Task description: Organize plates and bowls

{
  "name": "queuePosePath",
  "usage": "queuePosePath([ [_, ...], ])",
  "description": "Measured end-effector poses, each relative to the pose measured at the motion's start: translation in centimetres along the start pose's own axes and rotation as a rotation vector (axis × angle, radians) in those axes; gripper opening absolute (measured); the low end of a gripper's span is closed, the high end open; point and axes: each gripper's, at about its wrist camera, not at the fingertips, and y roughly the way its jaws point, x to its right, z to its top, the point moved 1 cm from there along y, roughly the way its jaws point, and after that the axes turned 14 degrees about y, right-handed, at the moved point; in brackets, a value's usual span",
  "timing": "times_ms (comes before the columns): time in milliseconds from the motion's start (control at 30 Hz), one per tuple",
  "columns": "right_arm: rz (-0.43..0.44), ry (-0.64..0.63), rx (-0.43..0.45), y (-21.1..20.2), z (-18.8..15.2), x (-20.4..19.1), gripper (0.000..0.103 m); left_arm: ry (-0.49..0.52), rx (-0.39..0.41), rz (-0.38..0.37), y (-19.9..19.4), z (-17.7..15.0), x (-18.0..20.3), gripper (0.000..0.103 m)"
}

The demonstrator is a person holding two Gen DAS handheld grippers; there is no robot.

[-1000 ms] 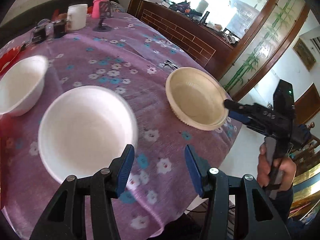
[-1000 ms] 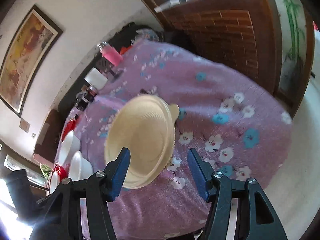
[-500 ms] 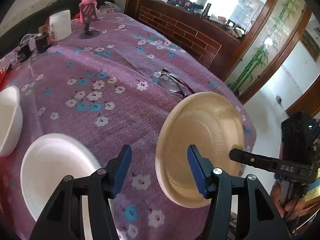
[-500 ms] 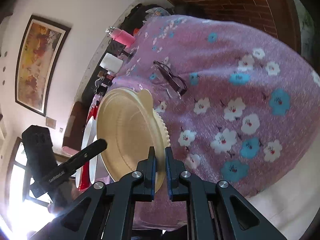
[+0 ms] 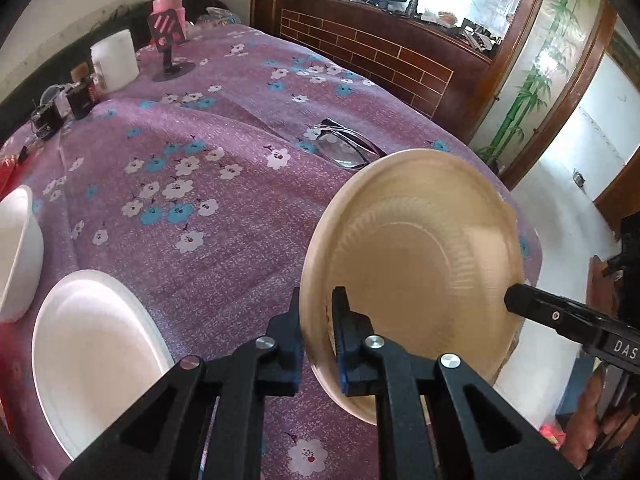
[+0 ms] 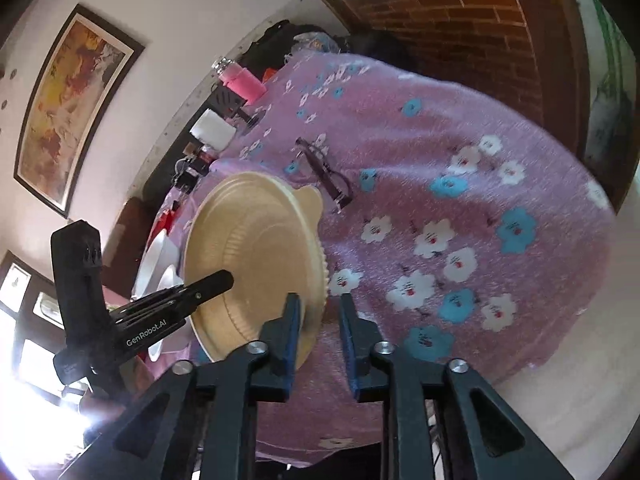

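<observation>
A tan ridged plate (image 5: pixel 420 264) is held tilted on edge above the right side of the purple flowered table (image 5: pixel 224 248). My left gripper (image 5: pixel 316 300) is shut on the plate's near rim. In the right wrist view the same tan plate (image 6: pixel 256 248) has its rim between the jaws of my right gripper (image 6: pixel 318 304), which are opening; the right pad stands clear of the rim. The left gripper (image 6: pixel 224 280) reaches in from the left there. A white plate (image 5: pixel 92 352) and a white bowl (image 5: pixel 16 248) rest at the table's left.
Folded glasses (image 5: pixel 348 148) lie on the cloth just beyond the tan plate. A white cup (image 5: pixel 114 60), a pink bottle (image 5: pixel 168 12) and small items stand at the far left edge. A brick-faced wooden cabinet (image 5: pixel 380 60) runs behind; the table edge drops off at right.
The right gripper closed on the tan plate and tipped it up off the cloth, then its jaws parted again. The left gripper swung right from the white plate and shut on the tan plate's rim.
</observation>
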Motion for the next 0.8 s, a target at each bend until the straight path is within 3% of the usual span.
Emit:
queuePosePath([
  [67, 0.021, 0.007, -0.013, 0.3, -0.3, 0.0, 0.021, 0.004, 0.009, 0.014, -0.3, -0.2, 0.2, 0.012],
  [133, 0.023, 0.006, -0.013, 0.7, -0.8, -0.5, 0.013, 0.015, 0.024, 0.044, -0.7, -0.4, 0.4, 0.012],
  [367, 0.098, -0.042, 0.052, -1.1, -2.0, -3.3, 0.011, -0.002, 0.118, 0.104, -5.1, -2.4, -0.1, 0.014],
  [500, 0.138, -0.105, 0.051, -1.3, -3.5, -6.6, 0.011, -0.021, 0.178, 0.168, -8.7, -4.3, -1.5, 0.014],
  [800, 0.202, -0.259, -0.030, 1.8, -7.9, -16.4, 0.011, -0.179, 0.252, 0.256, -15.7, -11.0, -8.4, 0.019],
])
